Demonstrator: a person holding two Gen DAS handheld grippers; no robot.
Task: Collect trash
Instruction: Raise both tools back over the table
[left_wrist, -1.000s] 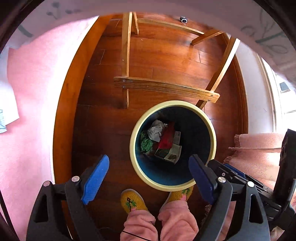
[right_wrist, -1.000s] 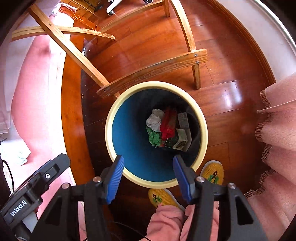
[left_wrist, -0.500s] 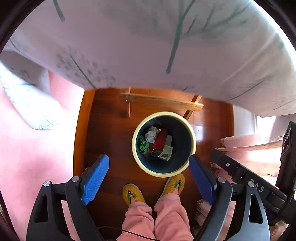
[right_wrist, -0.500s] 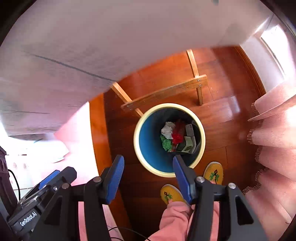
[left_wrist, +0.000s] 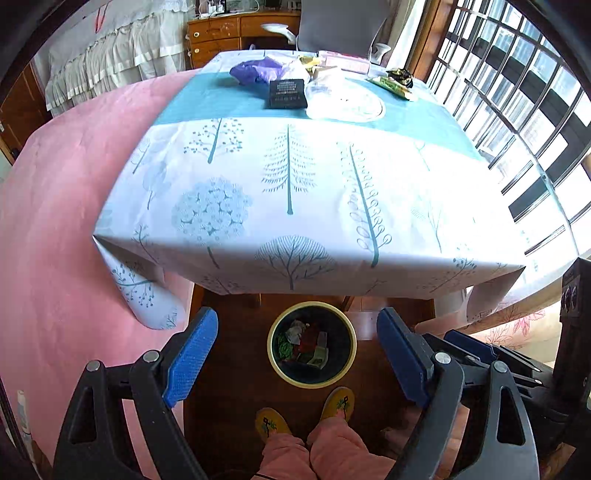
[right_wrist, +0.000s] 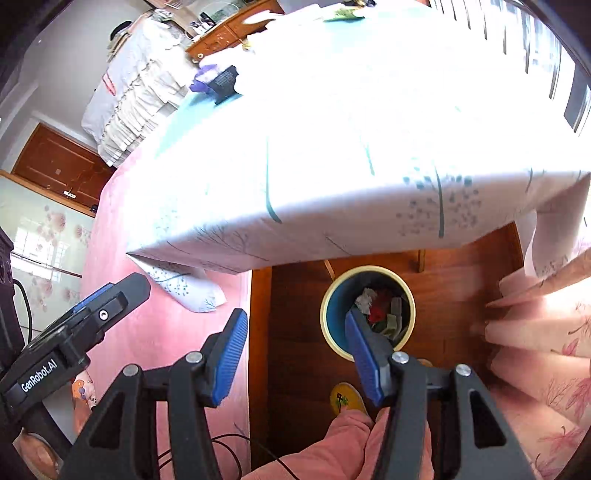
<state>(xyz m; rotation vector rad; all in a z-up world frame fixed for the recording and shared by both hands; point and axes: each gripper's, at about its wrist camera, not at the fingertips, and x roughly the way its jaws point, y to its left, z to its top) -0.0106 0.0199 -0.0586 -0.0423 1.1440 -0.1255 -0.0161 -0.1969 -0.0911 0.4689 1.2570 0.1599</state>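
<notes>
Left gripper: jaws released, blue pads set wide, nothing between them. I see it above the near desk edge, angled steeply down.
Right gripper: jaws released, gap narrower than the left's, nothing held. The right pad overlaps the bin rim in its own view only (no contact that I can make out).
Trash bin: round, cream rim, dark blue inside, standing on the wooden floor just past the near desk edge and partly under it.
Bin contents: crumpled white paper, a green scrap, a red wrapper, printed paper, all lying at the bottom.
Desk: covered by a white cloth with tree prints and a teal band across the far part.
Trash on desk: all at the far end. Purple crumpled bag, black printed packet just beside it, clear plastic bag touching the packet's right side, green snack wrapper near the window side, pink box behind (contents past that are too small to tell).
Person: pink trouser legs and yellow slippers just in front of the bin.
Surroundings: pink bedcover left of the desk, barred window right.
</notes>
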